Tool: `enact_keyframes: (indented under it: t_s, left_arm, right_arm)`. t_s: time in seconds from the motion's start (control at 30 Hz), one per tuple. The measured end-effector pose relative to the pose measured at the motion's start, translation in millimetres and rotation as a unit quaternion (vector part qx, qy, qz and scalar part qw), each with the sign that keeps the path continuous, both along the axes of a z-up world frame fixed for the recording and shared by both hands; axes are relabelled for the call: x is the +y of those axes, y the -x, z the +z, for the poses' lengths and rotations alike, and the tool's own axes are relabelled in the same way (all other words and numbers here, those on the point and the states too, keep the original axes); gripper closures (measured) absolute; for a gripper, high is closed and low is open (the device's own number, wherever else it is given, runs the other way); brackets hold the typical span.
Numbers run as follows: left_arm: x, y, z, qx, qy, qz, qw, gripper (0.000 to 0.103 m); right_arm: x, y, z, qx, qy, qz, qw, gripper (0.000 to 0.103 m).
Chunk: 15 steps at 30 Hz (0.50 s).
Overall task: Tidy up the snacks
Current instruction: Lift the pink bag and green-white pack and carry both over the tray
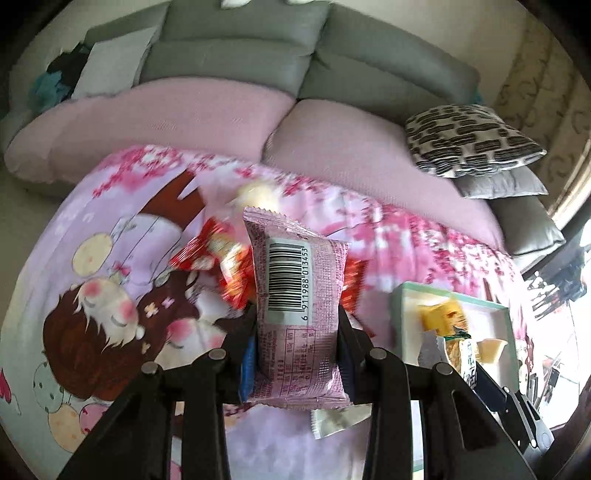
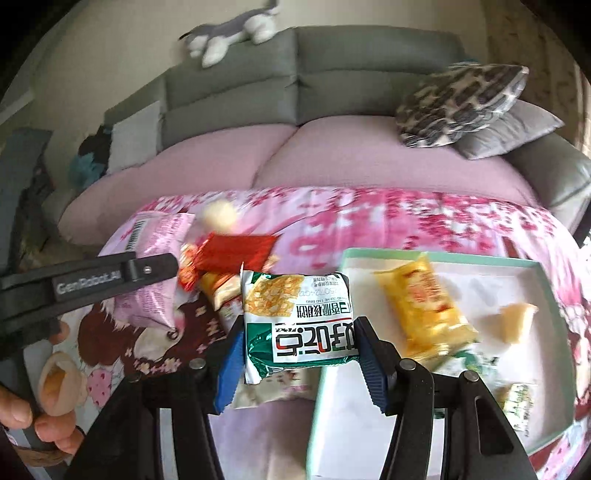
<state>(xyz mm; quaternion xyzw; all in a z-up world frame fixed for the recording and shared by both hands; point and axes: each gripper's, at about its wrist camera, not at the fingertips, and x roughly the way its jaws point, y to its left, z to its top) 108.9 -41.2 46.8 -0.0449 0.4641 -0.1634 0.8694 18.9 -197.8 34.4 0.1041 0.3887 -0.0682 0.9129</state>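
In the left wrist view my left gripper (image 1: 297, 317) is shut on a pink snack packet (image 1: 295, 288), barcode side up, held above the cartoon-print cloth. Red packets (image 1: 207, 254) lie on the cloth behind it. The right wrist view shows my right gripper (image 2: 299, 343) shut on a green-and-white cracker packet (image 2: 295, 317), its blue pads (image 2: 373, 369) pressing both sides. It hangs just left of a mint-rimmed white tray (image 2: 373, 253). Inside the tray lie a yellow packet (image 2: 424, 306), a jelly cup (image 2: 517, 321) and a small green packet (image 2: 517, 398). The left gripper (image 2: 162, 269) with the pink packet (image 2: 159, 236) shows at the left.
A red packet (image 2: 232, 251), a pale round snack (image 2: 219, 216) and other packets lie on the cloth left of the tray. Behind is a grey sofa with pink cushions (image 2: 332, 158), patterned pillows (image 2: 458, 103) and a plush toy (image 2: 229, 33). A hand (image 2: 48, 424) grips the left tool.
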Motion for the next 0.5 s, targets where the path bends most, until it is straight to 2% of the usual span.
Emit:
enact_keyframes:
  t_s: [0.33, 0.5]
  left_arm:
    - [-54.2, 28.9, 34.0, -0.073, 0.002, -0.060, 0.9955, 0.065]
    - [-84.4, 42.8, 34.3, -0.088, -0.006, -0.096, 0.9915, 0.065]
  right_arm:
    - [-54.3, 32.7, 25.2, -0.026, 0.039, -0.094, 0.994, 0.044]
    - [-83.8, 48.4, 26.9, -0.023, 0.039, -0.139, 0.989, 0.043]
